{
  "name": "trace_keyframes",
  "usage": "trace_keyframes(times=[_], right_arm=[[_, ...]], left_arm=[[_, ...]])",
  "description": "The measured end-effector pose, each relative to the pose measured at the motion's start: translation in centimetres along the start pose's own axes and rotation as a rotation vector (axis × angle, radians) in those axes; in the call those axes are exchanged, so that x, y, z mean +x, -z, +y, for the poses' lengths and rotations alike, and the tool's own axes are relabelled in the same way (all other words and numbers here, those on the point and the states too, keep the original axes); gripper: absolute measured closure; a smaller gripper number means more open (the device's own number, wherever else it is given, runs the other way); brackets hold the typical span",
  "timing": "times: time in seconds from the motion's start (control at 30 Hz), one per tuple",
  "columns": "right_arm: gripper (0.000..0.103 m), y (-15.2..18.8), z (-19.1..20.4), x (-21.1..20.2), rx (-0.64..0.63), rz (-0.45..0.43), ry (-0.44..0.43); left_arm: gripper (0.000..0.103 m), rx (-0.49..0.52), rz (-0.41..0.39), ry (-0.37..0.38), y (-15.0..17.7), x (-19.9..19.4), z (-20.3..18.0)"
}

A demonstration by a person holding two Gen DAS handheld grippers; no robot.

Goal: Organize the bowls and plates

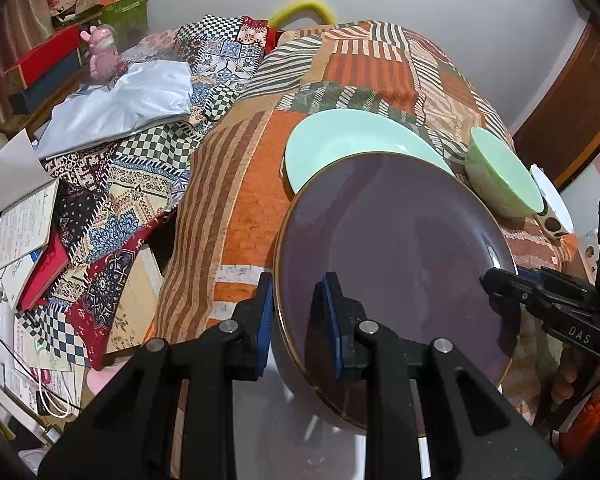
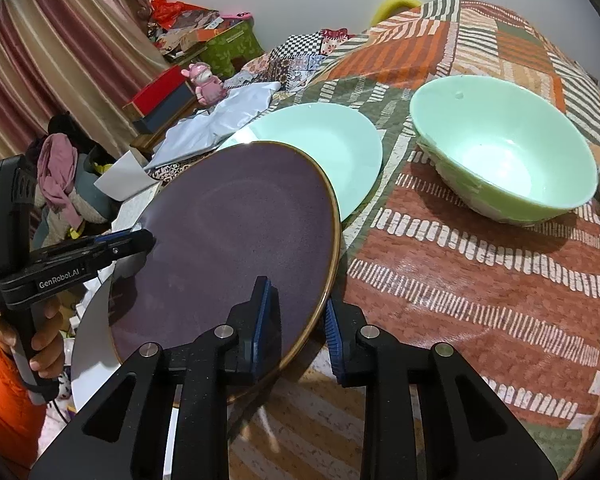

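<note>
A purple plate with a brown rim is held tilted above the patchwork-covered table, partly over a mint green plate. My left gripper is shut on the purple plate's left rim. My right gripper is shut on its right rim. Each gripper shows in the other's view: the right one, the left one. A mint green bowl stands upright to the right of the green plate; it also shows in the left wrist view.
A white plate lies under the purple one at the table's near edge. A white dotted bowl stands at the far right. Books, cloths, a silver bag, boxes and a pink figurine crowd the left.
</note>
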State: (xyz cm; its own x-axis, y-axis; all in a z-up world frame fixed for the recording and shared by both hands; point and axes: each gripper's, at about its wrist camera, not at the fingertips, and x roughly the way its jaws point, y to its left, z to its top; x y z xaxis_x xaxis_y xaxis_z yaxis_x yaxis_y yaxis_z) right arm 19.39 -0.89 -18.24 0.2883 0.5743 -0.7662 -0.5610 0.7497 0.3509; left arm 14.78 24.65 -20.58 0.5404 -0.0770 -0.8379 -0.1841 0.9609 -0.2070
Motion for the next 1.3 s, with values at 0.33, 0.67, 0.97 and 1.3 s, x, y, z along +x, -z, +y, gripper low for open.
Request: trace_keyframes(times=[0.33,0.67,0.97,1.3], right_arm=[[0.08,0.7,-1.6,-1.5,0.046,-0.02,0.011],[0.08,1.5,-2.7,-3.8,0.067,-0.056,0.033],[0.08,2.7,-3.5,-6.5,0.078,-0.095,0.054],[0.08,4.2,-4.6,-9.5,0.095,-0.142,0.078]], left_arm=[[0.08,-0.01,-0.001,0.066,0.6,-0.4,-1.6],[0.08,0.003,-0.016,0.102,1.1,-1.5,-3.9],[0.08,0.032,-0.047,0.123,1.9,-3.3,-6.7],[0.08,0.061,-0.057,0.15,3.1,-4.6,-10.0]])
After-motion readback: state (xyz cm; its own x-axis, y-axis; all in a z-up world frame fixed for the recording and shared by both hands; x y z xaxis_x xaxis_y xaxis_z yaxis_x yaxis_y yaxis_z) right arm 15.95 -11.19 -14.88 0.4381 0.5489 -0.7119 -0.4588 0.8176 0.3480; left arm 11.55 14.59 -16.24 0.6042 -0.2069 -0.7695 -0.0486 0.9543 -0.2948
